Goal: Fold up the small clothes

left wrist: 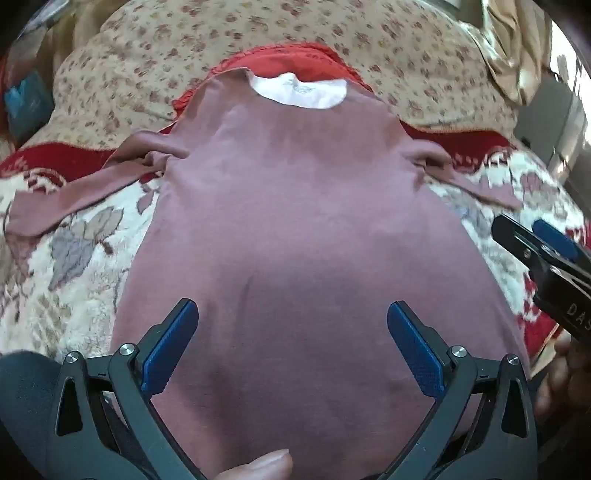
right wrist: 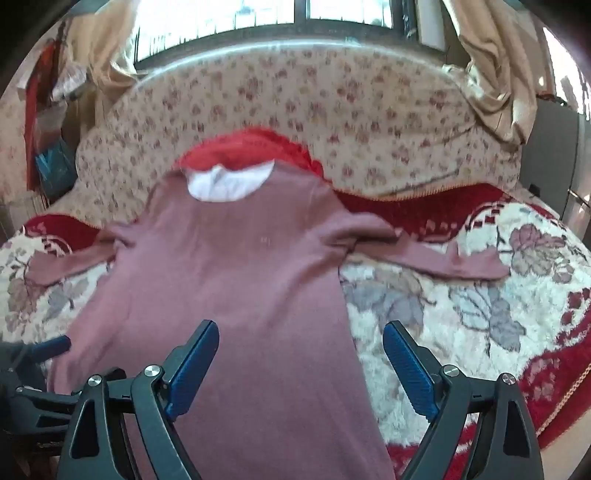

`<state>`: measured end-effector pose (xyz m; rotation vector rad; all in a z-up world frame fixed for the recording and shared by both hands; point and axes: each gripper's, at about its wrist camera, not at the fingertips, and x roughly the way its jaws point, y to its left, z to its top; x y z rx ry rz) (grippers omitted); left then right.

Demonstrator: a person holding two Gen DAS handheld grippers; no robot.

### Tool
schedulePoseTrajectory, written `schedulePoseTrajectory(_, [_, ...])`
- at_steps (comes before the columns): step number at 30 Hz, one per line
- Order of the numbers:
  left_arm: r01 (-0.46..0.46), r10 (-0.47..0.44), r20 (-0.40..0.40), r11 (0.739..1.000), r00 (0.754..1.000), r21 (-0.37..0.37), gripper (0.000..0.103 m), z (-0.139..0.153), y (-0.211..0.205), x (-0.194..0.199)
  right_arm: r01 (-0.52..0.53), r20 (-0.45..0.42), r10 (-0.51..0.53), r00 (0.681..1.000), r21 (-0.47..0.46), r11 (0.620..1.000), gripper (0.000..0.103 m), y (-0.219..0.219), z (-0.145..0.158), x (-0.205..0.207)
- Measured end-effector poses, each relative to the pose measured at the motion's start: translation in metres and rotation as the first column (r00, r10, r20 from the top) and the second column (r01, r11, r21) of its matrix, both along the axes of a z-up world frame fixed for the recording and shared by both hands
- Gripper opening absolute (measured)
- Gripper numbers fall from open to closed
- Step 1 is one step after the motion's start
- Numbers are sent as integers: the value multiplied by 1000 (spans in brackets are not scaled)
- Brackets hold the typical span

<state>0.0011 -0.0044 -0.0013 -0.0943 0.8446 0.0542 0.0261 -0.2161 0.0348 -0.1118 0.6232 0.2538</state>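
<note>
A mauve long-sleeved shirt (left wrist: 295, 221) lies flat on the floral blanket, neck away from me, both sleeves spread out; it also shows in the right wrist view (right wrist: 236, 280). A white lining (left wrist: 299, 90) shows in its neck opening. My left gripper (left wrist: 291, 325) is open and empty above the shirt's lower half. My right gripper (right wrist: 301, 343) is open and empty over the shirt's right hem edge. The right gripper also shows at the right edge of the left wrist view (left wrist: 546, 254). The left gripper shows at the left edge of the right wrist view (right wrist: 40, 350).
A red garment (right wrist: 258, 147) lies under the shirt's collar. The cream and red floral blanket (right wrist: 461, 314) covers the bed. A floral-print cushion or quilt (right wrist: 332, 110) rises behind, with curtains (right wrist: 491, 74) and a window (right wrist: 258, 14) beyond. A thumb (left wrist: 258, 465) shows at the bottom.
</note>
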Motion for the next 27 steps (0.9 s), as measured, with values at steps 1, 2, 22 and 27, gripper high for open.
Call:
schedulePoseTrajectory(1, [8,-8,-2,1000,1000,24,103,-3,-4,1,-11,-8,11,1000,-1,1000,89,1,-2,1])
schedulePoseTrajectory(2, [11,-11,-6,999,1000,35,103,-7,-7,2,-16,-19,16,1000,-2,1000,89,3,-3,2])
schedulePoseTrajectory(22, [-58,57,4,998,998,35,102,-24,13,1,-23,-79,23,997,7,1000,89,3,-11,8])
schedulePoseTrajectory(27, [-62,64,-47,997,997,39,102,-25,14,1,-3,-89,1,996,-14,1000,89,0,-14,10])
